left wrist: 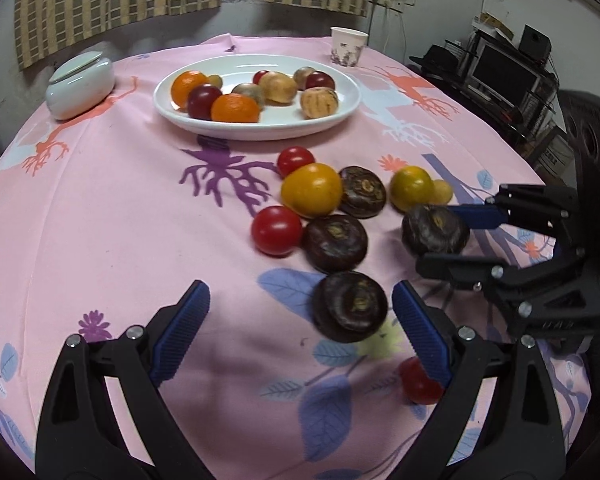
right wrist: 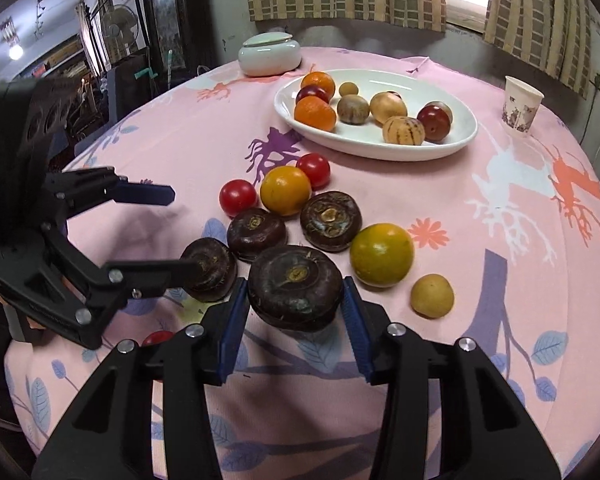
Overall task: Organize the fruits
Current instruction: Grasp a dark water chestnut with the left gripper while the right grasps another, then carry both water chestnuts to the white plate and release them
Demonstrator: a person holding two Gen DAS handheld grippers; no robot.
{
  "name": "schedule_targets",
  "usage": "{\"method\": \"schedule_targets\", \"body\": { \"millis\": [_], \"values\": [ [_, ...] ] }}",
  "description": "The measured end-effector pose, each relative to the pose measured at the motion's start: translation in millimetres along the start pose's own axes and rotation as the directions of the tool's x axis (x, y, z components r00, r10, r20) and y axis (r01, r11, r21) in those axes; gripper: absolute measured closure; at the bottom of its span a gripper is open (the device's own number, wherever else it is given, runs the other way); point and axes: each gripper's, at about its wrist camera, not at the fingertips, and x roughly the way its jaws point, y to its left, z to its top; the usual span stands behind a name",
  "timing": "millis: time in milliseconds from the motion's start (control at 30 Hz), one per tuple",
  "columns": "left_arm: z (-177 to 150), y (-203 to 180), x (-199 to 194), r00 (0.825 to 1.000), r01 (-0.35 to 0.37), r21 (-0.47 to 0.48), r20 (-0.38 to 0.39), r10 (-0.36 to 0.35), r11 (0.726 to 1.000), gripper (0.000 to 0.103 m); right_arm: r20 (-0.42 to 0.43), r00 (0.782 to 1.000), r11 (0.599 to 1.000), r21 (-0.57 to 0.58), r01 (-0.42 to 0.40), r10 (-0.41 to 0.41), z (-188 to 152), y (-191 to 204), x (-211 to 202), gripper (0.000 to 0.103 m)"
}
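A white oval plate (left wrist: 340, 92) (right wrist: 456, 136) at the back holds several fruits: oranges, plums, striped melons. Loose fruit lies on the pink cloth: dark water chestnuts (left wrist: 336, 242), red tomatoes (left wrist: 277, 230), yellow-orange citrus (left wrist: 312, 189) (right wrist: 381, 255). My right gripper (right wrist: 296, 308) is shut on a dark water chestnut (right wrist: 296, 284), its blue pads against both sides; it also shows in the left wrist view (left wrist: 440, 236). My left gripper (left wrist: 300, 320) is open and empty, with a water chestnut (left wrist: 350, 306) between its fingers, nearer the right pad; it shows in the right wrist view (right wrist: 180, 232).
A white lidded jar (left wrist: 80, 84) (right wrist: 269, 54) stands at the back left. A paper cup (left wrist: 348, 46) (right wrist: 522, 106) stands at the back right. A red tomato (left wrist: 418, 380) lies by my left gripper's right finger. A small yellow fruit (right wrist: 432, 295) lies to the right.
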Motion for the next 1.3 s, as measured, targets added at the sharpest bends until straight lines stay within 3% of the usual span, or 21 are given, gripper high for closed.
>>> {"method": "schedule_targets", "body": {
  "millis": [233,333,467,667,800,900,1133,1300],
  "values": [
    [-4,-19,14,0.999,-0.024,0.062,-0.028,0.026,0.998,0.010,-0.023,1.000,0.996,0.084,-0.006,0.008,0,-17,-2,0.056],
    [-5,-23,20,0.998,-0.032,0.077,-0.059,0.037,0.997,0.021,-0.009,1.000,0.995,0.097,-0.018,0.019,-1,-19,-7,0.056],
    [-6,-26,22,0.997,-0.054,0.078,-0.058,0.058,0.995,0.025,-0.012,1.000,0.991,0.129,-0.021,0.022,-1,-23,-9,0.056],
    [-4,-28,20,0.995,-0.081,0.096,-0.044,0.086,0.992,0.056,-0.013,1.000,0.992,0.123,-0.020,0.022,-2,-21,-11,0.056],
    [-5,-32,19,0.994,-0.096,0.113,-0.038,0.101,0.989,0.056,-0.019,1.000,0.992,0.125,-0.011,0.014,-2,-22,-9,0.056],
    [-3,-25,16,0.996,-0.071,0.070,-0.048,0.075,0.995,0.057,-0.013,1.000,0.993,0.118,-0.013,0.014,-1,-21,-9,0.056],
    [7,-13,-6,0.996,-0.094,0.015,0.008,0.094,0.995,0.057,0.021,1.000,0.995,0.099,-0.022,0.020,1,-16,-12,0.056],
    [19,-1,-28,0.997,-0.075,-0.053,0.030,0.077,0.996,0.057,0.118,0.993,0.994,0.109,-0.013,0.000,7,-13,-33,0.056]
  ]
}}
